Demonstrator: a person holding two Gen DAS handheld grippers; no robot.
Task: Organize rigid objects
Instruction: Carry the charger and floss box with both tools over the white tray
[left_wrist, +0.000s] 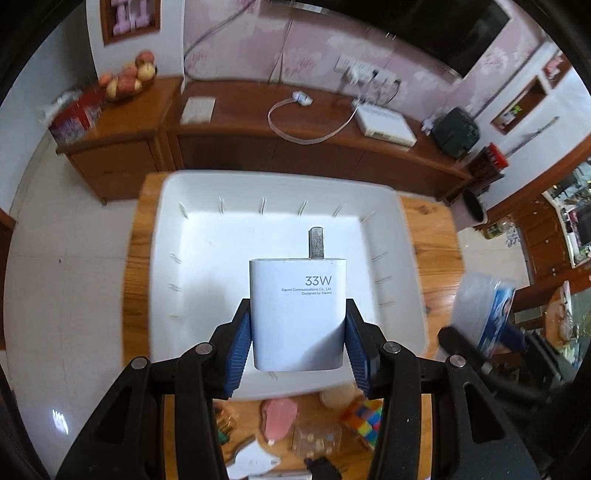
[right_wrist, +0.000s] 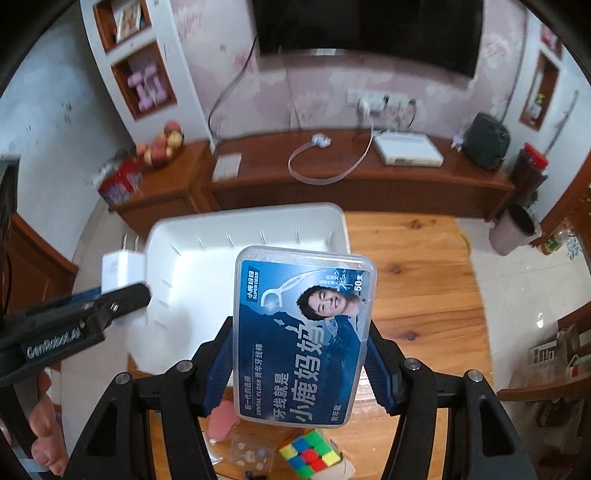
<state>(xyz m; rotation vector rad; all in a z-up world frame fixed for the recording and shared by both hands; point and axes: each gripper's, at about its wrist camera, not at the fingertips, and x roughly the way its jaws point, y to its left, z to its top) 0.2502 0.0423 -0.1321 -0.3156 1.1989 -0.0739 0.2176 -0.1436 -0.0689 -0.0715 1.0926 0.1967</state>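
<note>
My left gripper (left_wrist: 297, 325) is shut on a white 33W charger (left_wrist: 297, 314), prongs pointing away, held above the empty white bin (left_wrist: 192, 258). It also shows in the right wrist view (right_wrist: 122, 273) at the bin's left edge (right_wrist: 177, 236). My right gripper (right_wrist: 299, 354) is shut on a blue dental floss box (right_wrist: 303, 332), held above the wooden table just right of the bin. The floss box also shows in the left wrist view (left_wrist: 484, 314) at the right.
On the wooden table (right_wrist: 417, 280) near me lie a colour cube (right_wrist: 310, 456), a pink piece (left_wrist: 279, 417), a clear packet (left_wrist: 317, 437) and other small items. A wooden sideboard (left_wrist: 295, 140) stands behind, and a bucket (right_wrist: 513, 229) on the floor.
</note>
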